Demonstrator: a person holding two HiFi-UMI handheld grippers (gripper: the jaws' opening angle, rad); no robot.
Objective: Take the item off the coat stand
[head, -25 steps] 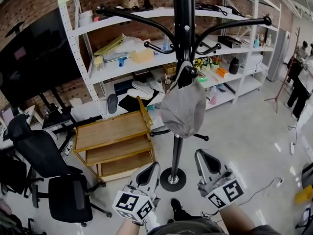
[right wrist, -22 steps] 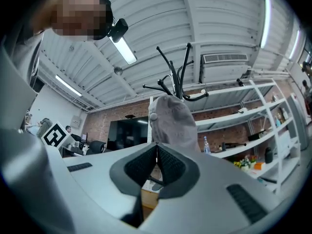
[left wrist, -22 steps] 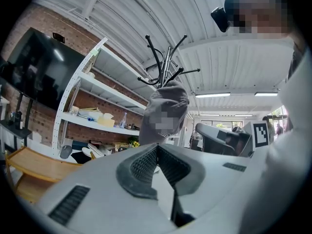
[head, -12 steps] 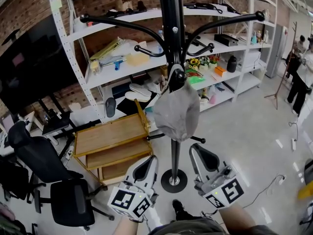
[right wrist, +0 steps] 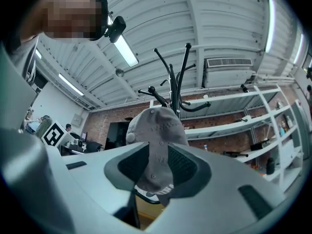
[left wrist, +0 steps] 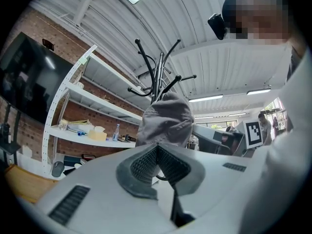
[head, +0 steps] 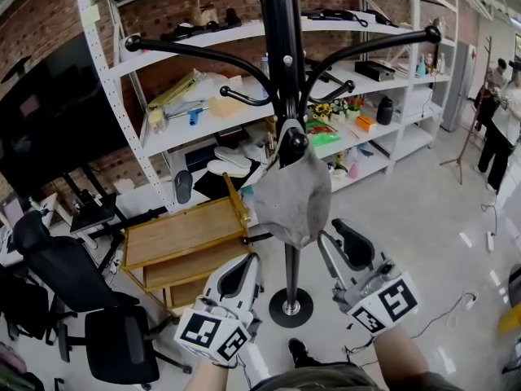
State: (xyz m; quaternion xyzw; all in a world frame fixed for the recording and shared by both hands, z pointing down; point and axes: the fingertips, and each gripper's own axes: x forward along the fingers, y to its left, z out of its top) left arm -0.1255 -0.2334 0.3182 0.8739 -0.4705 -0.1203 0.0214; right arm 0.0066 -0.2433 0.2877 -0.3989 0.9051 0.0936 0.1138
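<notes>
A grey cap [head: 293, 195] hangs from a lower hook of the black coat stand [head: 282, 72], whose round base [head: 291, 307] rests on the floor. My left gripper [head: 244, 265] is below and to the left of the cap, apart from it, with its jaws shut and empty. My right gripper [head: 338, 236] is below and to the right of the cap; its jaws are opening with nothing between them. The left gripper view shows the cap [left wrist: 165, 118] above the closed pads. In the right gripper view the cap [right wrist: 156, 135] shows through the gap between the pads.
A low wooden shelf unit [head: 183, 239] stands left of the stand's base. Black office chairs [head: 106, 340] are at the lower left. White shelving [head: 203, 116] full of items runs behind the stand. A person [head: 498, 129] stands at the far right.
Both grippers have risen closer to the hanging cap. The right gripper's jaws have parted from shut. The cap still hangs on its hook.
</notes>
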